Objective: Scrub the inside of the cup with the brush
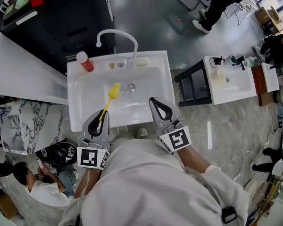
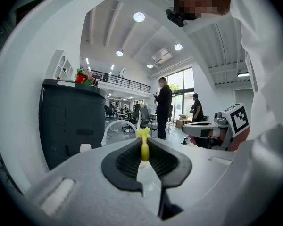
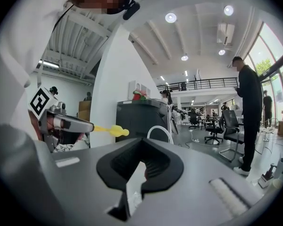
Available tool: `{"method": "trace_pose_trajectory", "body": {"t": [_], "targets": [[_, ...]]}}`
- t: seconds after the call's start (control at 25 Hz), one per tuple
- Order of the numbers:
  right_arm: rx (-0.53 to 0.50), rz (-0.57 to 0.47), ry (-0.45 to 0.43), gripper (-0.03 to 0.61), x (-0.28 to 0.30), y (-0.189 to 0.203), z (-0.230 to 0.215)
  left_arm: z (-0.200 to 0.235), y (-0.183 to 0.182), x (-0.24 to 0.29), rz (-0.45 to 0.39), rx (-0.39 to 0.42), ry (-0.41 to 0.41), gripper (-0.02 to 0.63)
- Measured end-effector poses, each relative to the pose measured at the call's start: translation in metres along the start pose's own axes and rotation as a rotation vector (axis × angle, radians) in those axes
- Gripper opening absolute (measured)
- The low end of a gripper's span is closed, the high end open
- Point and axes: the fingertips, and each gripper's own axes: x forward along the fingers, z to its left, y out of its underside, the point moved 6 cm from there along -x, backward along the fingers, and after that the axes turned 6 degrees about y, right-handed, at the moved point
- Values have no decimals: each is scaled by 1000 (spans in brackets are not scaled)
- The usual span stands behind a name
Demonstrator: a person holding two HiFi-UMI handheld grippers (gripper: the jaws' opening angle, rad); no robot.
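My left gripper (image 1: 103,114) is shut on the handle of a yellow brush (image 1: 112,93), whose head points out over the white sink (image 1: 85,98). In the left gripper view the brush (image 2: 144,144) stands straight out between the closed jaws. My right gripper (image 1: 153,101) hovers over the sink's front right part, shut with nothing in it. From the right gripper view, the brush (image 3: 112,130) sticks out of the left gripper (image 3: 68,124). Something clear and glassy (image 1: 130,88) lies by the drain; I cannot tell whether it is the cup.
A curved white faucet (image 1: 119,33) rises at the sink's back rim, with a red bottle (image 1: 86,62) at its left corner. A black cabinet (image 1: 61,18) stands behind, and a second sink (image 1: 231,81) to the right. A person (image 1: 35,185) sits at lower left.
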Motion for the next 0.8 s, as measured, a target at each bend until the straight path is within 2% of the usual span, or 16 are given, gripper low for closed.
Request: {"method": "trace_pose_trajectory", "body": {"t": [0.28, 0.44, 0.56, 0.8], "targets": [[-31, 1, 16, 3, 16, 4, 2, 22, 0, 12, 9, 7, 44, 38], [-15, 0, -19, 15, 21, 7, -1, 21, 0, 17, 18, 6, 40, 38], [16, -12, -58, 55, 32, 3, -5, 20, -2, 25, 17, 5, 21, 38], [5, 4, -138, 98, 37, 8, -19, 13, -8, 33, 17, 5, -20, 40]]}}
